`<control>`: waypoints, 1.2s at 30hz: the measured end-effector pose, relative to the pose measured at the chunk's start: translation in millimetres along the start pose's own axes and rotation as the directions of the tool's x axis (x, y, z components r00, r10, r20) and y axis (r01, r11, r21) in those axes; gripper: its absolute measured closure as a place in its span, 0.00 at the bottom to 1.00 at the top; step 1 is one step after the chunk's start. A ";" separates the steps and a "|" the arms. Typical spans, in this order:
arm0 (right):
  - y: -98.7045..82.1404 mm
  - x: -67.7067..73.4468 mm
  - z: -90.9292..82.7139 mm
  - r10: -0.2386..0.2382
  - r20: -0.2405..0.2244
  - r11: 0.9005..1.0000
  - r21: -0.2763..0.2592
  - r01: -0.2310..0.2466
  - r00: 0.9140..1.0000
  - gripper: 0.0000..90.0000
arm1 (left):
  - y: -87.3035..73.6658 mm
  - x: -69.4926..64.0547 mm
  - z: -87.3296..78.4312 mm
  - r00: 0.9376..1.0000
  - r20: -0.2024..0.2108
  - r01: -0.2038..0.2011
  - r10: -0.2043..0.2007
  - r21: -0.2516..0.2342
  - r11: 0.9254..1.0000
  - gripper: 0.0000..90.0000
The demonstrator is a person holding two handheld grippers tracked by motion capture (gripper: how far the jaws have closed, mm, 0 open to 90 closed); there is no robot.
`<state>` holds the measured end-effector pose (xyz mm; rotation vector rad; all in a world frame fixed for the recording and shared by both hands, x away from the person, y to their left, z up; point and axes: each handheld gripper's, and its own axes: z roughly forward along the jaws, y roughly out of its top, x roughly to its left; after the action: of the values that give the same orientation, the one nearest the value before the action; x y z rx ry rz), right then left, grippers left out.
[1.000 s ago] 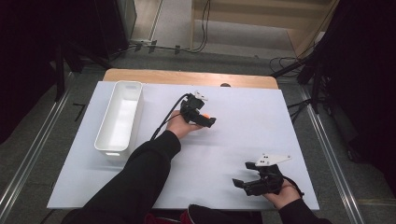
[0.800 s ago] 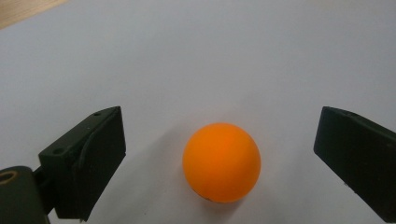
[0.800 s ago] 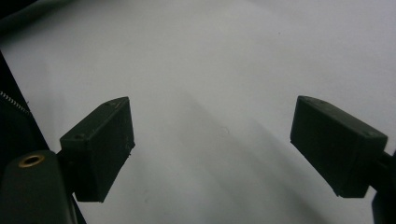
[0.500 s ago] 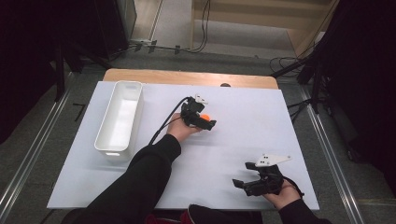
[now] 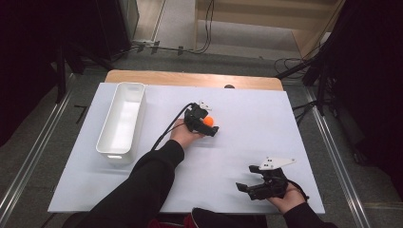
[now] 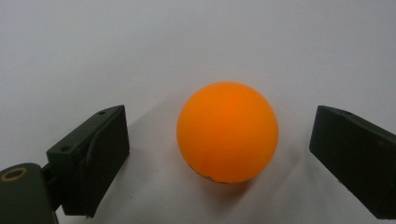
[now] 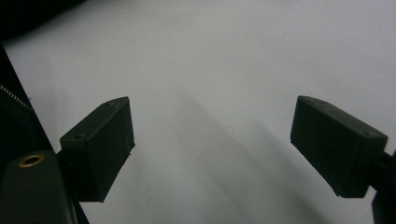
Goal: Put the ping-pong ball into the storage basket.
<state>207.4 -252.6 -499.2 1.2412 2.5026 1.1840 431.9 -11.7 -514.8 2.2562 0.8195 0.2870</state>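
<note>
Since the left gripper (image 6: 219, 154) straddles the orange ball (image 6: 227, 132) with jaws wide and gaps both sides, centre it, close gently (it'll roll); right gripper (image 7: 212, 149) gapes empty.

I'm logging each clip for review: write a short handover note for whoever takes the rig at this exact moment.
Left gripper: open, jaws either side of the orange ball, gaps on both sides, not gripped.
Right gripper: open, holding nothing, over bare white table near the front right.
Ball sits on the table near the middle; the white bin stands at the left, seemingly with nothing in it.
Done: left gripper lined up on the ball.
Left: close on it, lift, probably carry it to the bin.
</note>
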 end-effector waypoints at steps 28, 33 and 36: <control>-1.5 2.2 1.8 -0.025 0.009 0.999 0.020 0.025 1.000 0.14 | -4.0 -7.9 -2.6 0.998 -0.037 -0.052 0.050 -0.046 0.998 0.36; -1.7 1.9 1.1 -0.020 0.008 1.000 0.017 0.020 1.000 0.14 | -4.8 -6.2 -4.2 0.998 -0.067 -0.022 0.018 -0.061 0.998 0.52; -2.3 1.7 1.5 -0.023 0.006 1.000 0.021 0.023 1.000 0.14 | -4.8 -7.0 -4.0 0.997 -0.071 -0.032 0.027 -0.062 0.998 0.56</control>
<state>205.4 -251.3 -501.4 1.2158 2.5240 1.1508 422.5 -11.4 -515.0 2.2115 0.8026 0.4019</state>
